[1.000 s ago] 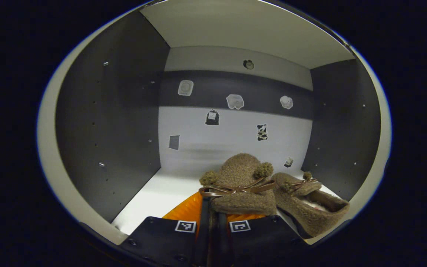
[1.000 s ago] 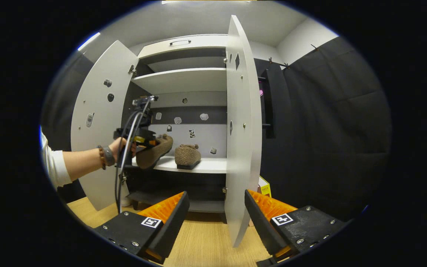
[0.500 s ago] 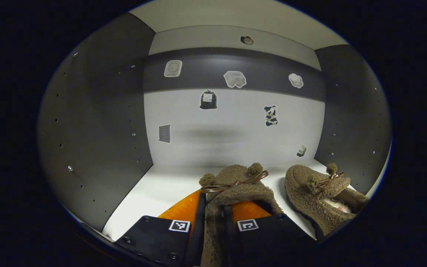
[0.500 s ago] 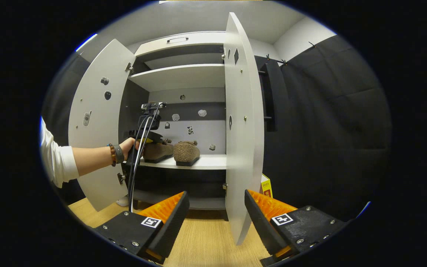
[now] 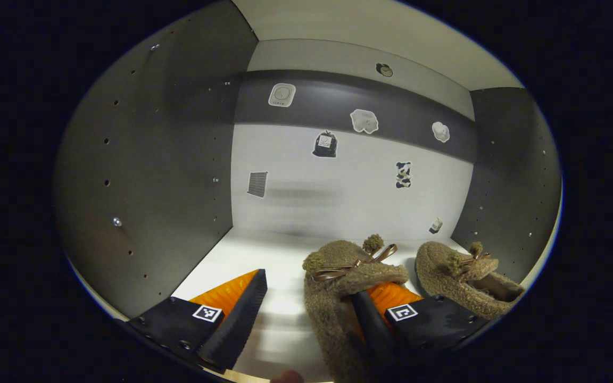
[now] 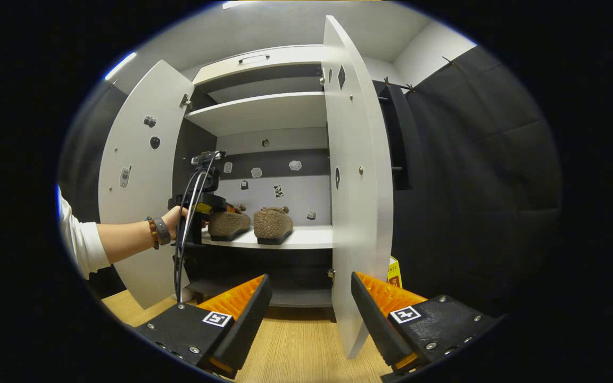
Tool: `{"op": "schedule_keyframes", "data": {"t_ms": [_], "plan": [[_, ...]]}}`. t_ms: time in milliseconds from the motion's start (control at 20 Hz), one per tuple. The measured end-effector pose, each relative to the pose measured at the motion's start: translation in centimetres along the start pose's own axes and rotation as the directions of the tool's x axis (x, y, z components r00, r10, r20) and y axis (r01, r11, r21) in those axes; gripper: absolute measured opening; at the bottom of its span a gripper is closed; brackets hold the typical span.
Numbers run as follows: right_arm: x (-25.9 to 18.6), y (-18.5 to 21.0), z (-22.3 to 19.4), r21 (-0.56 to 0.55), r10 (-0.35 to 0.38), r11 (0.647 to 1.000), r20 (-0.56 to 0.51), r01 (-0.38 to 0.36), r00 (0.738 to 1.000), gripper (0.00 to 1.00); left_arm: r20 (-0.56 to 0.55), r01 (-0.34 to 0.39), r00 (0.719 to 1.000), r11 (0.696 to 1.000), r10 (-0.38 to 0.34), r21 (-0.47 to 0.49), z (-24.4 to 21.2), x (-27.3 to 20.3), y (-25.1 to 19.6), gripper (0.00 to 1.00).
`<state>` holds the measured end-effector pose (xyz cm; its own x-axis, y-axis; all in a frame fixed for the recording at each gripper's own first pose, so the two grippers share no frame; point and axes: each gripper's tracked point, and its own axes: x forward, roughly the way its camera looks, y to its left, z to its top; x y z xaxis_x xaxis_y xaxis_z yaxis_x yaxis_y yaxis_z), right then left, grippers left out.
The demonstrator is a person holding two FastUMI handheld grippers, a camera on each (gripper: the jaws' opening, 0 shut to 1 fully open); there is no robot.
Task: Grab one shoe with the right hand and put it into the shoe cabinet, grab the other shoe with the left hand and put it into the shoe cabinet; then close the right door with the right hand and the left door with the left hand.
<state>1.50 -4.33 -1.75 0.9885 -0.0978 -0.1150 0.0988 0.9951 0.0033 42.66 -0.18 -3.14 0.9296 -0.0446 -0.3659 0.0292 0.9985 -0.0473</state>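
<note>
Two fuzzy brown shoes with bow and pompoms rest side by side on the white shelf (image 5: 242,255) inside the cabinet. My left gripper (image 5: 309,290) is open; the left shoe (image 5: 338,276) lies against its right finger, and the other shoe (image 5: 463,274) sits further right. In the right gripper view, a hand (image 6: 171,223) holds the left gripper (image 6: 203,205) at the heel of the left shoe (image 6: 230,223), beside the right shoe (image 6: 273,223). My right gripper (image 6: 309,290) is open and holds nothing, low in front of the cabinet.
Both cabinet doors stand open: the left door (image 6: 136,175) behind the person's arm, and the right door (image 6: 357,175) edge-on just beyond my right gripper. A yellow box (image 6: 394,271) sits on the wooden floor (image 6: 296,346) right of the cabinet.
The left gripper set its shoe down on the shelf and opened its fingers. The right gripper has barely moved.
</note>
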Motion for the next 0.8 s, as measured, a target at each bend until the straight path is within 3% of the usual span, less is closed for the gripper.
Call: {"op": "schedule_keyframes", "data": {"t_ms": [100,300,450,650,800], "plan": [[0.2,0.0,-0.2,0.005,0.002,1.000,-0.003,-0.002,1.000,0.92,0.013,0.008,1.000,1.000,-0.009,0.016,0.2,-0.7,-0.3,0.99],[0.6,0.1,-0.5,0.008,0.015,1.000,-0.010,-0.015,1.000,0.93,-0.025,0.126,0.992,0.992,-0.125,0.030,-0.1,-1.5,-2.7,0.96],[0.8,0.4,-0.5,0.010,0.024,1.000,-0.012,-0.024,1.000,0.93,-0.105,0.129,0.987,0.990,-0.124,0.051,-0.8,-0.8,-2.7,0.96],[0.7,0.4,-0.4,0.018,0.024,1.000,-0.004,-0.024,1.000,0.93,-0.043,0.071,0.997,0.995,-0.069,0.068,0.4,-2.8,-1.8,0.97],[1.0,0.3,-0.8,0.027,0.021,0.999,-0.014,-0.020,1.000,0.92,-0.013,0.088,0.996,0.993,-0.088,0.076,1.4,-3.2,-2.5,0.96]]}}
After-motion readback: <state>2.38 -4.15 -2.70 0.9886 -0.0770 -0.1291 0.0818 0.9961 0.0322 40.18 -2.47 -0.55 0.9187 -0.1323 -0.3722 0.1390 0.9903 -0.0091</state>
